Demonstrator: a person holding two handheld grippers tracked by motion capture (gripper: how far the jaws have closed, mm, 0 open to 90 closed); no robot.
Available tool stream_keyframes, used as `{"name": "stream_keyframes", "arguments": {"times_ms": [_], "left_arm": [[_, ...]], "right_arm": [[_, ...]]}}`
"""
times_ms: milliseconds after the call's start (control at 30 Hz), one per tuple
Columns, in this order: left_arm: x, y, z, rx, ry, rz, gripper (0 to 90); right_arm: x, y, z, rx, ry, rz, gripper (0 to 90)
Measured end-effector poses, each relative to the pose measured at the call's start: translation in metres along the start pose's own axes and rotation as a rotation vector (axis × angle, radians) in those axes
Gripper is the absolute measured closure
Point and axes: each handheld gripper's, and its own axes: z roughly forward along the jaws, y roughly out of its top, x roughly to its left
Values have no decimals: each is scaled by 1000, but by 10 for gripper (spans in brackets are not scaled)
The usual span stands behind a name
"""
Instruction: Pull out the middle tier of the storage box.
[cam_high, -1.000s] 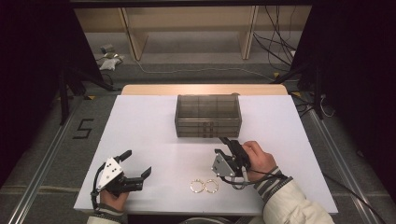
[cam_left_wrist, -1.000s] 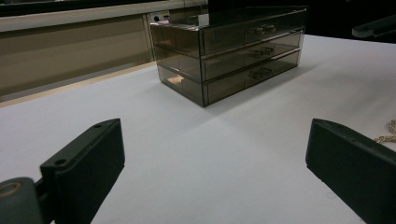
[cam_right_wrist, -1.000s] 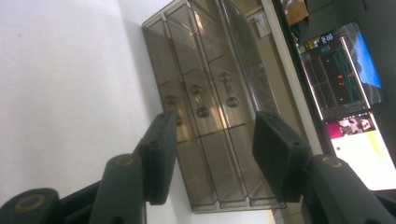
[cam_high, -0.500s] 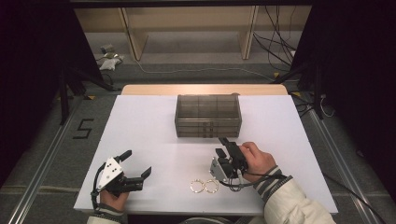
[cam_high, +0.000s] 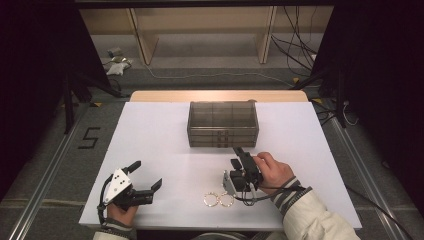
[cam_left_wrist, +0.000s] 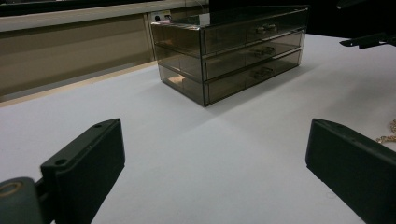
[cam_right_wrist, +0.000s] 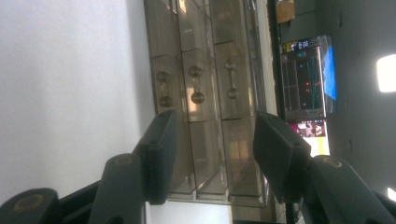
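Observation:
A smoky, see-through box of three drawers (cam_high: 223, 124) stands mid-table, all drawers pushed in. Two gold rings (cam_high: 218, 200) lie side by side near the front edge. My right gripper (cam_high: 240, 152) is held in a hand just in front of the box, rolled on its side and pointing at it. In the right gripper view its jaws (cam_right_wrist: 215, 130) stand partly apart with nothing between them, framing the drawer fronts and knobs (cam_right_wrist: 196, 84). My left gripper (cam_high: 146, 175) rests at the front left, open and empty, and looks across the table at the box (cam_left_wrist: 233, 46).
The white table top (cam_high: 150, 135) has bare room left and right of the box. A wooden strip (cam_high: 220, 96) runs along the far edge. Shelving and cables stand on the floor beyond. A bit of gold chain (cam_left_wrist: 387, 135) shows at the right edge of the left gripper view.

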Motion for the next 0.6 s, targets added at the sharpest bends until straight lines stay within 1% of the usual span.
{"name": "stream_keyframes", "arguments": {"times_ms": [33,67,100,167,300,400,533,600], "left_arm": [[0,0,0,-3,1,-3,43],[0,0,0,-2,1,-3,43],[0,0,0,-2,1,-2,43],[0,0,0,0,0,0,44],[0,0,0,0,0,0,45],[0,0,0,0,2,2,47],[0,0,0,-1,3,1,48],[0,0,0,0,2,1,49]], "right_arm": [[1,0,0,5,0,-2,509],[1,1,1,7,-8,-13,516],[2,1,2,18,-13,-12,519],[4,2,4,21,-27,-23,524],[5,3,8,29,-27,-26,557],[8,4,11,49,-57,-35,588],[11,5,16,58,-78,-61,595],[12,6,18,68,-89,-85,596]]}}
